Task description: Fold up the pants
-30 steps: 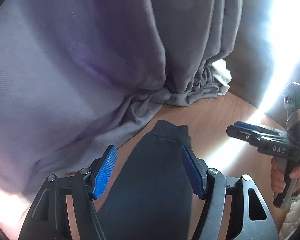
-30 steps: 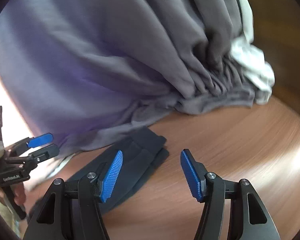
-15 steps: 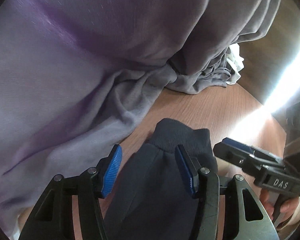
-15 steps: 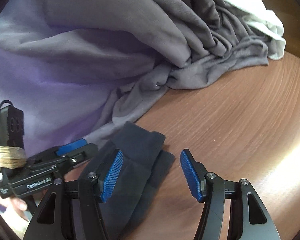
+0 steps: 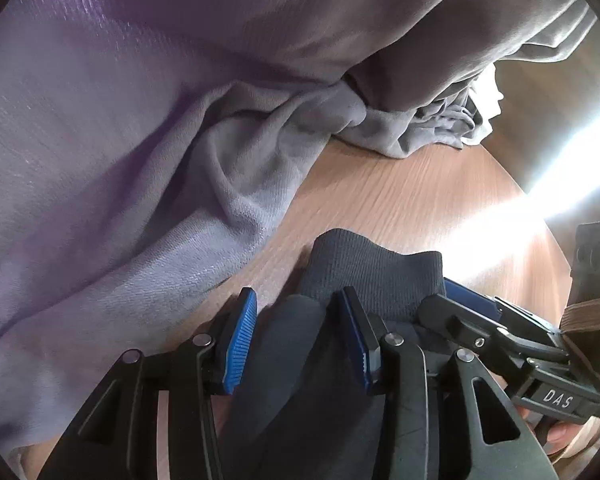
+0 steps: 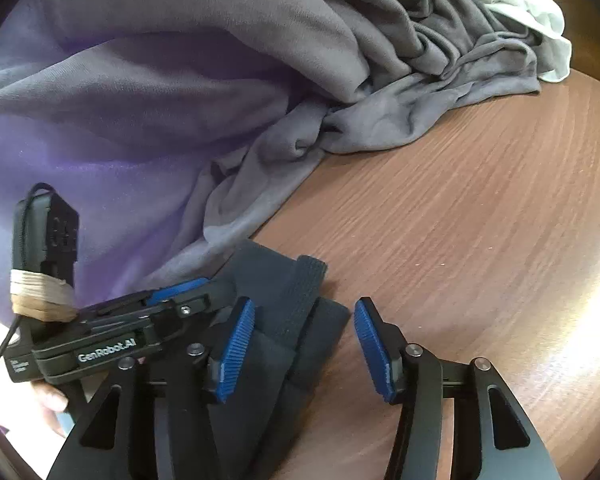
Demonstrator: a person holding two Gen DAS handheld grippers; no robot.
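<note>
The dark navy pants (image 5: 364,276) lie on the wooden table, with the ribbed cuff ends of the legs toward the far side; they also show in the right wrist view (image 6: 296,304). My left gripper (image 5: 296,340) is open, low over the left part of the cuff, one pad on each side of the fabric. My right gripper (image 6: 304,348) is open over the right edge of the cuffs. Each gripper shows in the other's view, the right one (image 5: 500,328) and the left one (image 6: 172,300), close side by side.
A large heap of grey and lilac cloth (image 5: 160,120) fills the left and far side and reaches almost to the pants; it also shows in the right wrist view (image 6: 220,80). A white cloth (image 6: 540,32) lies at its far end. Bare wooden table (image 6: 460,220) lies to the right.
Both grippers have moved down and forward onto the cuff end of the pants and closer to each other. The left jaws have narrowed but stay open.
</note>
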